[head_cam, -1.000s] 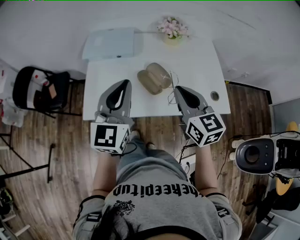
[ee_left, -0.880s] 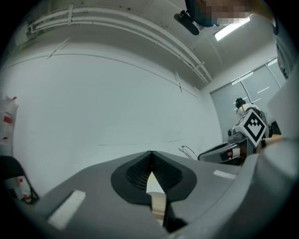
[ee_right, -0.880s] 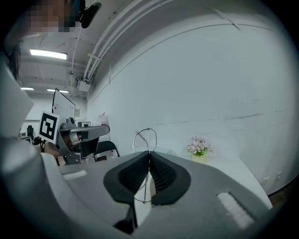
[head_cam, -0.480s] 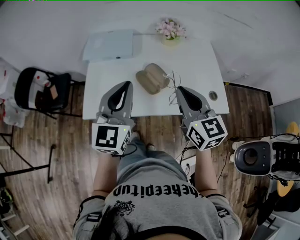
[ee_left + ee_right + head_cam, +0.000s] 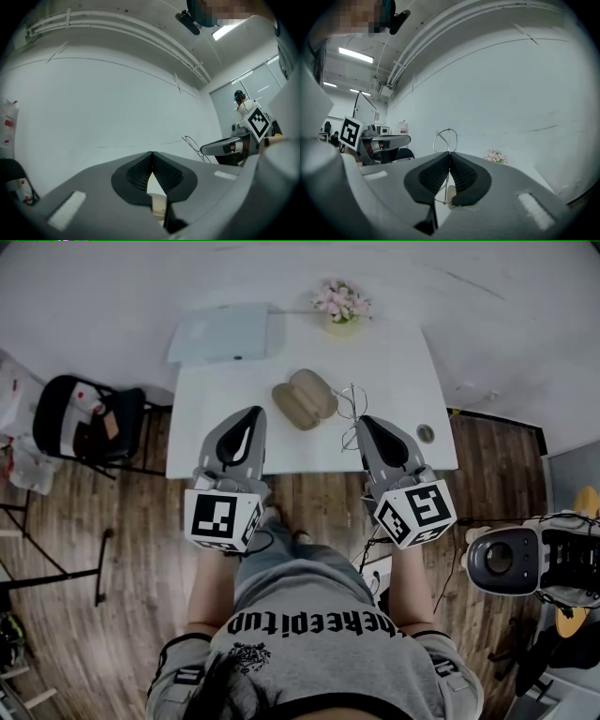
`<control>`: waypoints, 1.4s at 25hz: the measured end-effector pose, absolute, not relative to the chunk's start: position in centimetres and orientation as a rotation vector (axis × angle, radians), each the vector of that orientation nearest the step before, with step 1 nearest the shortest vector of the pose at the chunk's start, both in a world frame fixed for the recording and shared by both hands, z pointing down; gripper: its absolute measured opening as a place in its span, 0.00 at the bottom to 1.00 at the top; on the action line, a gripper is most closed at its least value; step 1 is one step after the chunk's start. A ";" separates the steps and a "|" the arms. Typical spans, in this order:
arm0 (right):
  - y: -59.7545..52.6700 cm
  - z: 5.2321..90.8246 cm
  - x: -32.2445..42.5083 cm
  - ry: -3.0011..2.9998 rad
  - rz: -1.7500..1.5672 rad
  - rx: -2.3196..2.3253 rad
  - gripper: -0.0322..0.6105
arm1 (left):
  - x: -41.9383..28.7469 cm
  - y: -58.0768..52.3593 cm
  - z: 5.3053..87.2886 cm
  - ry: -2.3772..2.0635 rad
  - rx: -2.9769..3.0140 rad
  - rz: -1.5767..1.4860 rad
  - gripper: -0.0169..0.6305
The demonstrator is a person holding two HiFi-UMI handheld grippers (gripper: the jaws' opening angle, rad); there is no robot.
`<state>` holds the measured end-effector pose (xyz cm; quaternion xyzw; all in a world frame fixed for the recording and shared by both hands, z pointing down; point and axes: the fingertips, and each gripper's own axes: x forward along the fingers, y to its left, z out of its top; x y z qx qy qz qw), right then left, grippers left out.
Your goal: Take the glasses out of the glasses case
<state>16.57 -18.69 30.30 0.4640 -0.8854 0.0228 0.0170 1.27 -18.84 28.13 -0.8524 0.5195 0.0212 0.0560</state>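
Note:
A tan glasses case (image 5: 305, 398) lies open on the white table (image 5: 394, 371), with nothing seen inside it. Wire-rimmed glasses (image 5: 350, 413) hang just right of the case, above the table's front part. My right gripper (image 5: 360, 423) is shut on the glasses. In the right gripper view one thin lens rim (image 5: 446, 140) stands up out of the closed right gripper (image 5: 449, 153). My left gripper (image 5: 255, 412) hovers at the table's front edge, left of the case. In its own view the left gripper (image 5: 152, 153) is shut with nothing in it, and the glasses (image 5: 192, 143) show at the right.
A pot of pink flowers (image 5: 341, 302) and a pale flat laptop-like slab (image 5: 220, 333) sit at the table's far side. A small round object (image 5: 426, 434) lies near the front right corner. A black chair (image 5: 84, 423) stands left of the table on the wooden floor.
My right gripper, with the glasses in it, has drawn slightly back and to the right, away from the case. The left gripper has barely moved.

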 end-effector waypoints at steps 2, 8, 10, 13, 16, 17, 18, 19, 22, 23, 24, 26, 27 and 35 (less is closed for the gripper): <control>-18.5 30.2 16.7 -2.750 0.059 1.449 0.06 | 1.2 -18.7 28.1 1.583 -2.586 0.062 0.06; -18.0 29.7 17.2 -2.754 0.029 1.475 0.06 | 1.2 -18.3 28.1 1.592 -2.584 0.057 0.06; -17.8 29.5 17.3 -2.758 0.024 1.482 0.06 | 1.2 -18.3 28.0 1.592 -2.585 0.054 0.06; -17.8 29.3 17.4 -2.759 0.009 1.494 0.06 | 1.1 -18.4 28.3 1.588 -2.582 0.055 0.06; -17.8 29.4 17.4 -2.757 -0.001 1.505 0.06 | 1.0 -18.6 28.5 1.588 -2.580 0.059 0.06; -17.8 29.4 17.4 -2.757 -0.003 1.507 0.06 | 1.0 -18.7 28.5 1.589 -2.579 0.061 0.06; -17.8 29.4 17.4 -2.758 -0.005 1.508 0.06 | 1.0 -18.7 28.4 1.589 -2.579 0.062 0.06; -17.8 29.4 17.4 -2.759 -0.007 1.509 0.06 | 1.0 -18.7 28.2 1.590 -2.580 0.062 0.06; -17.7 29.3 17.3 -2.759 -0.014 1.515 0.06 | 1.1 -18.6 28.1 1.587 -2.584 0.062 0.05; -17.7 29.2 17.3 -2.759 -0.016 1.518 0.06 | 1.0 -18.6 28.2 1.586 -2.585 0.064 0.06; -17.7 29.2 17.2 -2.760 -0.018 1.520 0.06 | 1.0 -18.7 28.3 1.585 -2.585 0.065 0.06; -17.7 29.1 17.2 -2.762 -0.025 1.521 0.06 | 0.9 -18.8 28.6 1.583 -2.586 0.070 0.06; -17.7 29.1 17.1 -2.761 -0.028 1.520 0.06 | 0.8 -18.8 28.6 1.583 -2.586 0.071 0.06; -17.8 28.9 16.9 -2.767 -0.035 1.522 0.06 | 0.6 -18.7 28.3 1.591 -2.588 0.059 0.06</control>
